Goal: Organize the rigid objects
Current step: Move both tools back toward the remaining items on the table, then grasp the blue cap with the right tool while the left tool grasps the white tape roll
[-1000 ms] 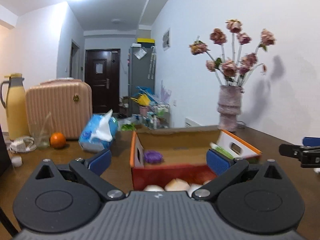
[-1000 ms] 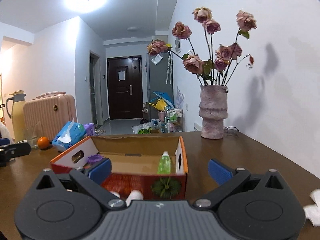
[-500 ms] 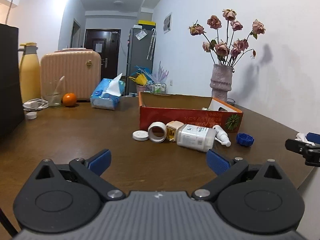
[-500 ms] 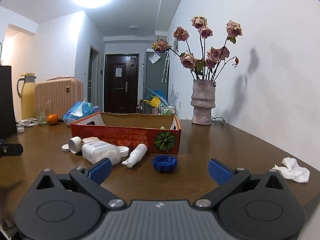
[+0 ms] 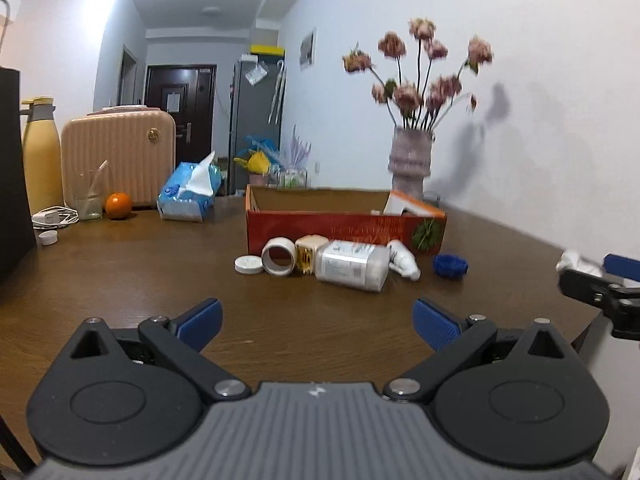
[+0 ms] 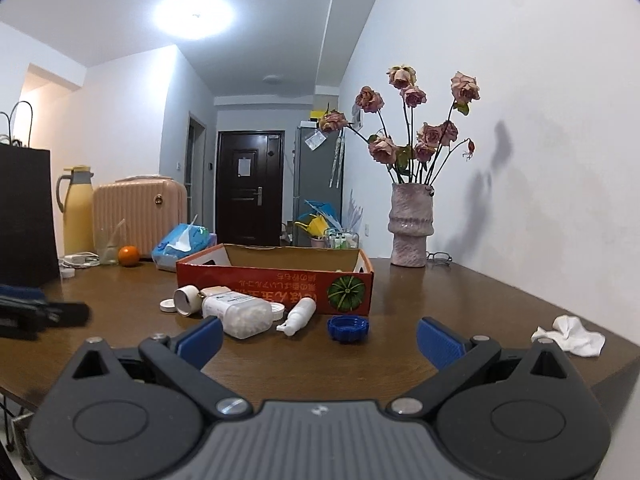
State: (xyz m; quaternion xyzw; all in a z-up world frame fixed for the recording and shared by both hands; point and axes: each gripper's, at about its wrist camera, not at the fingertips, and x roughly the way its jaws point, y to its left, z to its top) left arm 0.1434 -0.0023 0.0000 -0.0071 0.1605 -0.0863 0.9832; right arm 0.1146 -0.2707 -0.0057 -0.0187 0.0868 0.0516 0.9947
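On the far left of the brown table [image 5: 120, 272] stands a black bag [image 6: 24, 216], then a yellow flask [image 5: 40, 156] and a ribbed peach suitcase [image 5: 120, 156]. In front of those sit a white charger [image 5: 54, 216], a glass [image 5: 88, 200], an orange [image 5: 118, 205] and a small white cap [image 5: 48, 237]. A blue tissue pack [image 5: 188, 192] lies to the right of the orange.

Nearer the middle is the red box [image 6: 276, 280], open at the top, with a pumpkin picture on its front right corner. The loose things lie in a row just in front of it, outside the box: a white lid [image 5: 249, 265], a white tube [image 5: 279, 256] on its side with its mouth facing out, a beige item [image 5: 308, 250] touching it, a clear jar [image 5: 354, 266] on its side full of white bits, a white spray bottle [image 6: 298, 315] lying flat, and a blue cap [image 6: 347, 329] at the right end.

The left gripper [image 5: 318, 322] is held low over the near table, its blue fingers [image 5: 200, 318] spread wide with nothing between them. The right gripper [image 6: 318, 338] is likewise wide apart and empty, facing the blue cap.

Behind the box on the right, a pink vase [image 6: 411, 226] of dried roses stands by the wall, with glasses [image 6: 439, 257] beside it. A crumpled white tissue [image 6: 572, 336] lies near the right edge.
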